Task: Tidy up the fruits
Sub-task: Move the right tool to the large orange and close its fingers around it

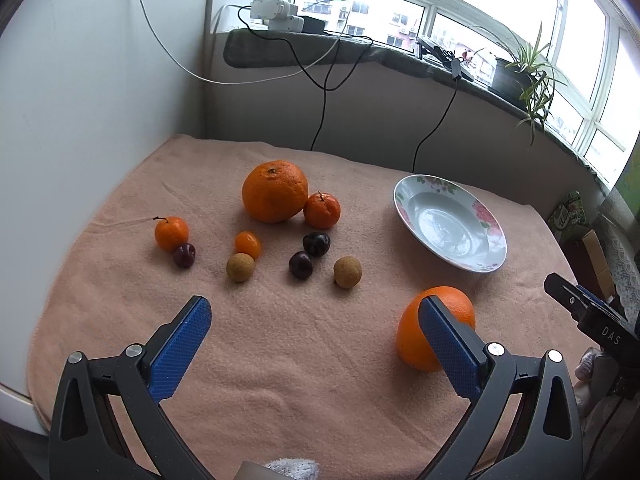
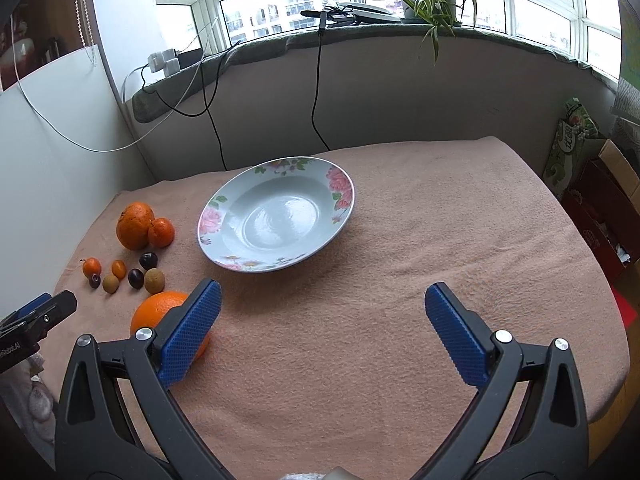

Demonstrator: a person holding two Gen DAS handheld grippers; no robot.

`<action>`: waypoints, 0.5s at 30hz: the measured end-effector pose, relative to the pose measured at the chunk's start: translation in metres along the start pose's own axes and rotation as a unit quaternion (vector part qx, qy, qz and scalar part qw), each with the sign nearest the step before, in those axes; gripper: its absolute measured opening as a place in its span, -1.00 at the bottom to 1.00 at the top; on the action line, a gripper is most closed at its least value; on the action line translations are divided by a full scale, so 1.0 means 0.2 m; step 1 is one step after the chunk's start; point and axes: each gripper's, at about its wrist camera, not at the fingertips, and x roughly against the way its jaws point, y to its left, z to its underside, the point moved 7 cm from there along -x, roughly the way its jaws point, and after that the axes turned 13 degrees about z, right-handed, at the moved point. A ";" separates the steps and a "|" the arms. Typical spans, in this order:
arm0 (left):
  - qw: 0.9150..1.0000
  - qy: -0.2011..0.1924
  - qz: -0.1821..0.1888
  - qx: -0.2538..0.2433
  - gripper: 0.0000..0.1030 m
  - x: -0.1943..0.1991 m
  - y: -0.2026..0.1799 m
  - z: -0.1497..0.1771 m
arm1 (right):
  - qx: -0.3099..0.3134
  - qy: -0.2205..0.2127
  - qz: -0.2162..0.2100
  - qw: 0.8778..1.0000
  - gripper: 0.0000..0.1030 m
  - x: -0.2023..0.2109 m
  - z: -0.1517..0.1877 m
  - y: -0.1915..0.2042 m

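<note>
Bare cloth (image 2: 400,280) lies open right of the plate (image 2: 216,208); fruit (image 1: 276,236) crowds its left.

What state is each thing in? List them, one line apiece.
Left hand-held gripper: open, holding nothing.
Right hand-held gripper: open, holding nothing.
Plate: upright on the cloth, no fruit in it.
Large orange: on the cloth, touching a small mandarin.
Near orange: on the cloth, apart from the plate.
Cherries: loose on the cloth.
Longans: loose on the cloth.
</note>
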 end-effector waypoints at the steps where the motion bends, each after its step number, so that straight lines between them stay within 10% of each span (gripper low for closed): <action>1: 1.000 0.006 0.006 0.006 1.00 -0.01 0.00 0.01 | 0.000 0.005 -0.009 1.000 1.00 -0.01 0.01 0.01; 15: 0.992 0.072 0.101 0.034 0.93 -0.14 -0.10 0.16 | 0.013 0.081 -0.127 0.988 0.90 -0.09 0.10 0.24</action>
